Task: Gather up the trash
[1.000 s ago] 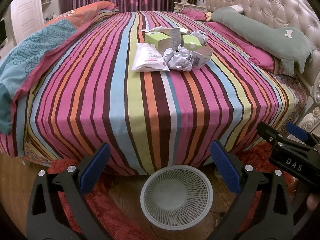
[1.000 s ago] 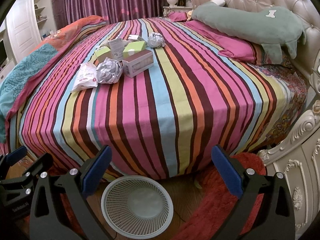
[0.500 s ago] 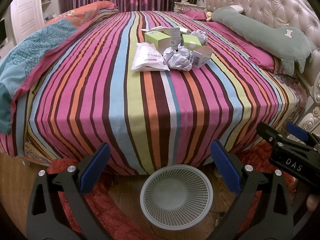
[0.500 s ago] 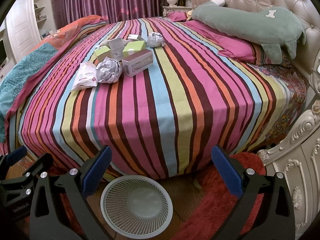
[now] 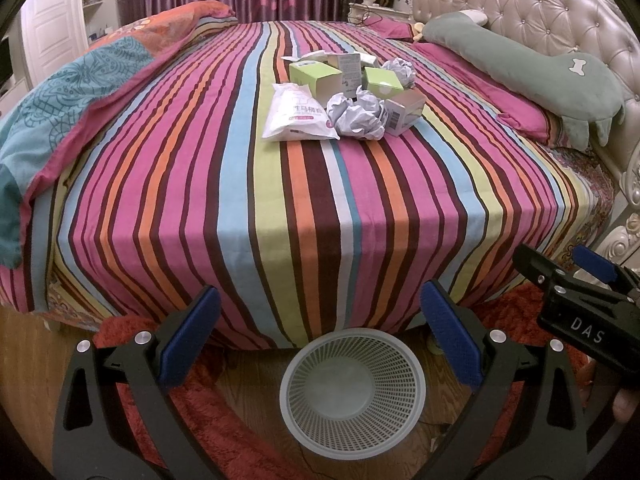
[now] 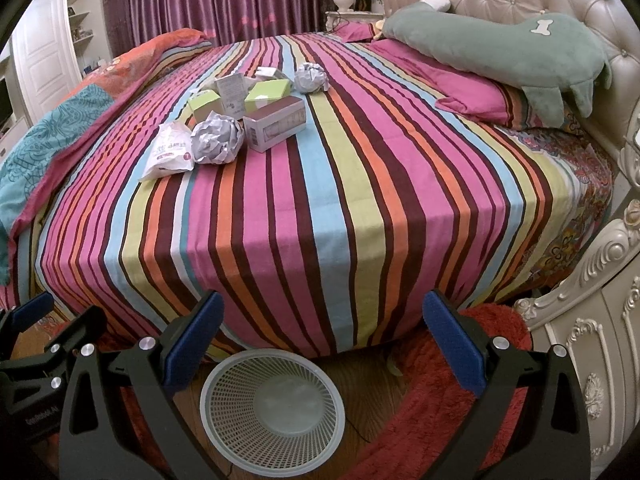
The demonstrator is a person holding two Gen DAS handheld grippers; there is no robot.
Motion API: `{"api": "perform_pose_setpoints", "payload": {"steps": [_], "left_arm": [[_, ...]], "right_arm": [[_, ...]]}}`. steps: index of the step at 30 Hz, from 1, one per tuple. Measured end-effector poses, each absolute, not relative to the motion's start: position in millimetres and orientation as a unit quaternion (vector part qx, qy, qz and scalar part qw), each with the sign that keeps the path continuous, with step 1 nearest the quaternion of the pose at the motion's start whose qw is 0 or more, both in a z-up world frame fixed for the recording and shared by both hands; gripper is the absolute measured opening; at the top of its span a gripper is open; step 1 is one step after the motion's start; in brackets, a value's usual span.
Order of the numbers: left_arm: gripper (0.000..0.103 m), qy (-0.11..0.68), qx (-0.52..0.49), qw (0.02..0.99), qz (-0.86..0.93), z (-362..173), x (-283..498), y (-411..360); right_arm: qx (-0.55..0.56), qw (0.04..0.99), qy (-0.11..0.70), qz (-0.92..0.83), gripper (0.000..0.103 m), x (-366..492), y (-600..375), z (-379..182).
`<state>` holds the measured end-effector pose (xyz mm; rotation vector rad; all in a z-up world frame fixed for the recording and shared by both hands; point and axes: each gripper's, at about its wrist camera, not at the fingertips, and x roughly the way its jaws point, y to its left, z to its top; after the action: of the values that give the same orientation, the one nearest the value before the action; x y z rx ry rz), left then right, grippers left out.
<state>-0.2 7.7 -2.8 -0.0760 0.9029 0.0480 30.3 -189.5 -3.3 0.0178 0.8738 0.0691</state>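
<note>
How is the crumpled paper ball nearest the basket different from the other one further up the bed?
The near paper ball looks larger and sits between a white packet and a box, touching both. The far paper ball looks smaller and lies at the far edge of the pile, beside a green box. Both are crumpled pale paper lying on the striped bed.

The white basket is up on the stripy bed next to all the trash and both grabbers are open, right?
Not quite. The white basket is down on the floor at the foot of the stripy bed, not up beside the trash; both wrist views show that. The rest holds: the left hand-held gripper and the right hand-held gripper are both open.
</note>
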Motion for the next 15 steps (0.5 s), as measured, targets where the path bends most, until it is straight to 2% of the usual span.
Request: {"api": "perform_pose_setpoints", "payload": {"steps": [15], "left_arm": [[0.097,0.444,-0.040,0.895,0.024,-10.6,-1.9,4.3]], "right_arm": [[0.009,0.904,0.427,0.032,0.095,29.5,-190.7,-8.8]]}}
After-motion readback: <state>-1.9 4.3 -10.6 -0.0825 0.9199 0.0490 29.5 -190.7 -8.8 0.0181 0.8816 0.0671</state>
